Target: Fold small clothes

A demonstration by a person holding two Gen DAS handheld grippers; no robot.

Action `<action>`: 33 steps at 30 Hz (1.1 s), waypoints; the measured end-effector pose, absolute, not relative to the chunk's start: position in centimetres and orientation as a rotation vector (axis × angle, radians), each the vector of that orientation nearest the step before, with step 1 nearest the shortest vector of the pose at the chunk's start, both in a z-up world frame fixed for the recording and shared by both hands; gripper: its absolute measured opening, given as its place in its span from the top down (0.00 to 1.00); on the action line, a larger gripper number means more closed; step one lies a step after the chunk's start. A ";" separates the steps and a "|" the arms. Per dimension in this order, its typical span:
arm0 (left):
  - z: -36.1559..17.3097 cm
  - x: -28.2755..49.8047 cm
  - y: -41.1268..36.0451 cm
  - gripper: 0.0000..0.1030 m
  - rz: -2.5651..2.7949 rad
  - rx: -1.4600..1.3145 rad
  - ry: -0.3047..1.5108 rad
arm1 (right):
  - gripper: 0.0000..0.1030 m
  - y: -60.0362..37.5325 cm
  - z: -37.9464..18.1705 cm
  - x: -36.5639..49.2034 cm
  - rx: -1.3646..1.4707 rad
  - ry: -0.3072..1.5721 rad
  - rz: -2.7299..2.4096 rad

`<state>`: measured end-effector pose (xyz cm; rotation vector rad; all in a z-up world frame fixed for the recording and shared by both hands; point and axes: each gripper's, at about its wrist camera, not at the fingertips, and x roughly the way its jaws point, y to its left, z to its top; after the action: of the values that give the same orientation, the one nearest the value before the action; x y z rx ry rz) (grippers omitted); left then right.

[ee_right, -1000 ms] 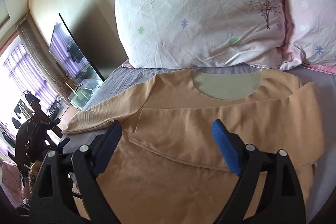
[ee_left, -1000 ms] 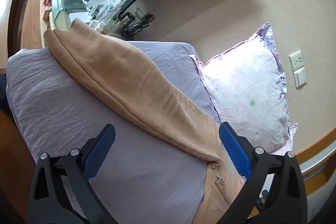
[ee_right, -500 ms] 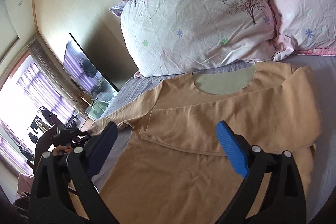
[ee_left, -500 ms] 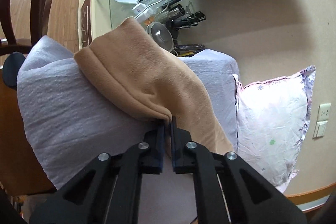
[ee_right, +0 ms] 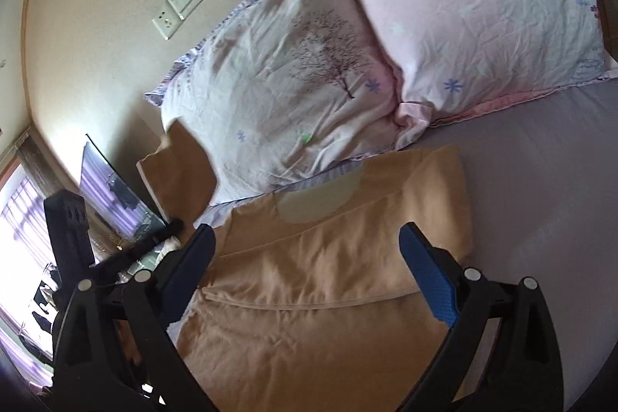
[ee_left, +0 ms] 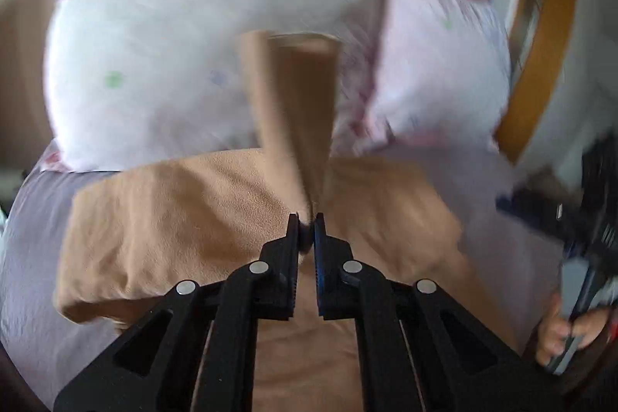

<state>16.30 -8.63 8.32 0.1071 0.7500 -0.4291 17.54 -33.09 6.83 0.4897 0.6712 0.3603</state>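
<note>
A tan long-sleeved top (ee_right: 328,277) lies on the grey bed sheet (ee_right: 540,180), collar toward the pillows, its right sleeve folded across the chest. My left gripper (ee_left: 307,219) is shut on the left sleeve (ee_left: 297,103) and holds it raised above the top's body (ee_left: 174,219); the view is blurred by motion. The lifted sleeve (ee_right: 177,172) and the left gripper (ee_right: 175,224) also show at the left of the right wrist view. My right gripper (ee_right: 305,253) is open and empty, hovering over the top's chest.
Two floral pillows (ee_right: 289,72) (ee_right: 463,6) lie against the wall beyond the collar. A wall socket and switch (ee_right: 177,6) sit above them. A TV and glass stand (ee_right: 112,192) are at far left. The wooden bed frame (ee_left: 540,37) shows at right.
My left gripper closed on the sleeve, lifted it off the sheet and swung it round toward the top's body. My right gripper stayed open and drew back slightly.
</note>
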 end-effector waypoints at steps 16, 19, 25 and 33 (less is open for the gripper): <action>7.3 13.8 1.1 0.21 -0.150 0.164 0.674 | 0.51 -31.3 1.4 24.8 0.306 0.957 0.244; 6.0 15.1 3.9 0.21 -0.120 0.071 0.744 | 0.61 -30.4 -0.7 25.1 0.254 1.029 0.221; 3.5 16.6 5.8 0.21 -0.119 -0.005 0.837 | 0.97 -29.0 1.2 22.4 0.128 0.905 0.235; 1.9 17.0 5.0 0.19 -0.114 0.033 0.867 | 0.80 -32.7 2.4 26.0 0.132 0.898 -0.030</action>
<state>16.98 4.95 1.88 0.0327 0.8672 -0.1136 25.99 -32.67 2.41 0.1318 0.8976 -0.0303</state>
